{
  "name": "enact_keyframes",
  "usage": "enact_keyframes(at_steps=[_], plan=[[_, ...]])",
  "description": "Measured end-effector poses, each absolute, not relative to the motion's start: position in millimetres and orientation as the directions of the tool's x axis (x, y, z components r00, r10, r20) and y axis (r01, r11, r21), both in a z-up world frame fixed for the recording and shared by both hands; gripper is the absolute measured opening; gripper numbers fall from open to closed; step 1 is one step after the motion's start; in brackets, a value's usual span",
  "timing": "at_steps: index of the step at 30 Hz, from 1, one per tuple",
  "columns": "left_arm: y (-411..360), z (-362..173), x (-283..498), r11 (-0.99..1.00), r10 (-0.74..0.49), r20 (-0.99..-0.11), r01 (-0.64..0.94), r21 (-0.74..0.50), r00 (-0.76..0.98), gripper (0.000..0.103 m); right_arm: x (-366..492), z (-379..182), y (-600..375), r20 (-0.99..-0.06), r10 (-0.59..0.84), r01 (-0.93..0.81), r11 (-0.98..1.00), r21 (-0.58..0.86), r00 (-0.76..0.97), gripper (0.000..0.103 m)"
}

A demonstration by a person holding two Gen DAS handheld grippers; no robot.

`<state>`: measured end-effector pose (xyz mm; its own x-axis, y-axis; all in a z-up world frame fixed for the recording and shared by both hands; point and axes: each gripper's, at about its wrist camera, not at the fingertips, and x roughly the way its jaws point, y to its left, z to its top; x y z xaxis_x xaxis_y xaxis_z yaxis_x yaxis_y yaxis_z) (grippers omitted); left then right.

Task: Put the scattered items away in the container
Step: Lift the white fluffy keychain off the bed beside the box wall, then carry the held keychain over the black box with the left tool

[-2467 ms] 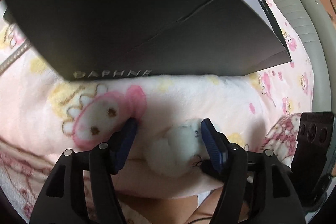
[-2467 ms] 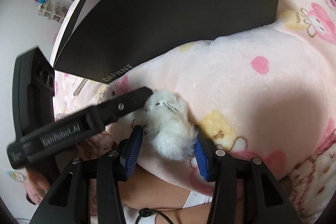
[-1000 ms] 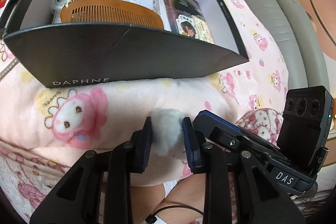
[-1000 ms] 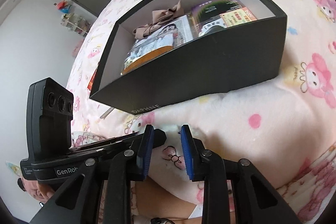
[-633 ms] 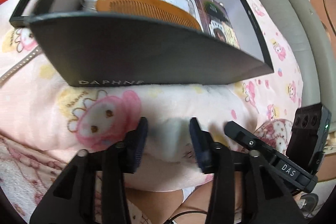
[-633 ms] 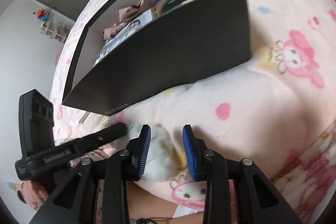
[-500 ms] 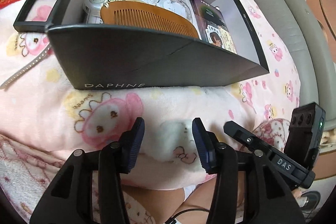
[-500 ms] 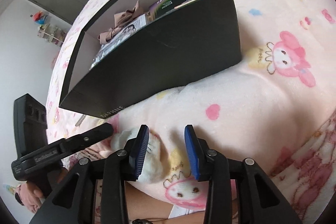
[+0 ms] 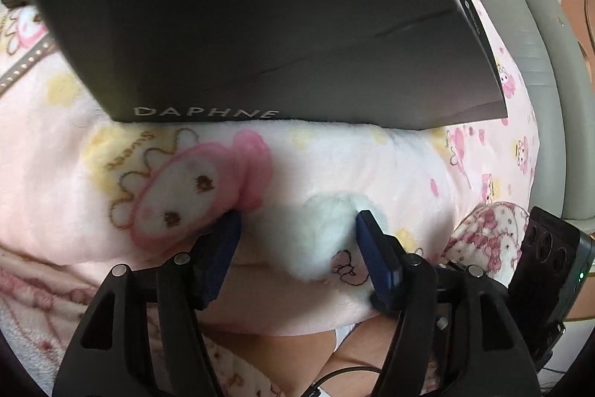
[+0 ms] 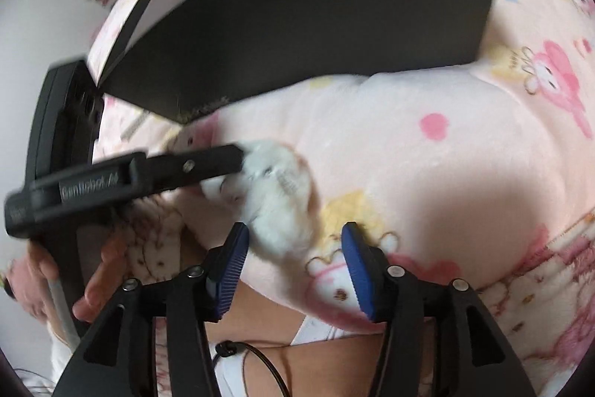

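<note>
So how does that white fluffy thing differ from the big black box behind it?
The white fluffy toy is small, soft and rounded; the black box is large, stiff and flat-sided. The toy lies loose on the pink blanket between the open left gripper fingers, outside the box, while the box stands further back with DAPHNE printed low on its wall. Both rest on the same blanket.

Box (image 9: 260, 17) front wall hides its contents from my left cam; top edge cut off. Right cam blurred: box lettering, white fluffy thing (image 10: 279, 196) details unreadable.
</note>
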<state>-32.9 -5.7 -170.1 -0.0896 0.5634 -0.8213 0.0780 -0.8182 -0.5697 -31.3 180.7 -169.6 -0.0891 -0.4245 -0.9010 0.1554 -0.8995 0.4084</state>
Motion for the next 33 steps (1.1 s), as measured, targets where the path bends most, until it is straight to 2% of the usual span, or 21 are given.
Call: enact_keyframes(at_steps=[2, 4, 6, 11, 19, 25, 33], plan=[[-4, -171, -31, -0.812, 0.574, -0.815, 0.072, -0.579, -0.085, 0.062, -31, -177, 174, -0.894, -0.442, 0.167, -0.889, 0.427, -0.066, 0.051], [-5, -171, -29, -0.794, 0.598, -0.797, 0.078, -0.603, -0.08, 0.049, -34, -183, 171, -0.894, -0.441, 0.159, -0.891, 0.426, -0.076, 0.049], [-6, -166, -26, -0.785, 0.609, -0.788, 0.071, -0.615, -0.096, 0.043, -35, -180, 171, -0.891, -0.443, 0.154, -0.891, 0.427, -0.097, 0.038], [-9, -144, -21, -0.788, 0.602, -0.782, 0.037, -0.614, -0.158, 0.037, -34, -169, 171, -0.885, -0.449, 0.193, -0.885, 0.423, -0.119, 0.034], [-14, -72, -28, -0.759, 0.63, -0.715, -0.048, -0.649, -0.303, 0.034, -42, -109, 187, -0.826, -0.515, 0.251, -0.851, 0.461, -0.231, 0.034], [-7, -29, -81, -0.766, 0.612, -0.692, -0.069, -0.639, -0.384, 0.034, -95, -62, 188, -0.782, -0.546, 0.332, -0.829, 0.45, -0.302, 0.034], [-21, -61, -155, -0.738, 0.613, -0.7, 0.052, -0.673, -0.367, 0.034, -179, -72, 173, -0.82, -0.516, 0.366, -0.833, 0.415, -0.247, 0.034]])
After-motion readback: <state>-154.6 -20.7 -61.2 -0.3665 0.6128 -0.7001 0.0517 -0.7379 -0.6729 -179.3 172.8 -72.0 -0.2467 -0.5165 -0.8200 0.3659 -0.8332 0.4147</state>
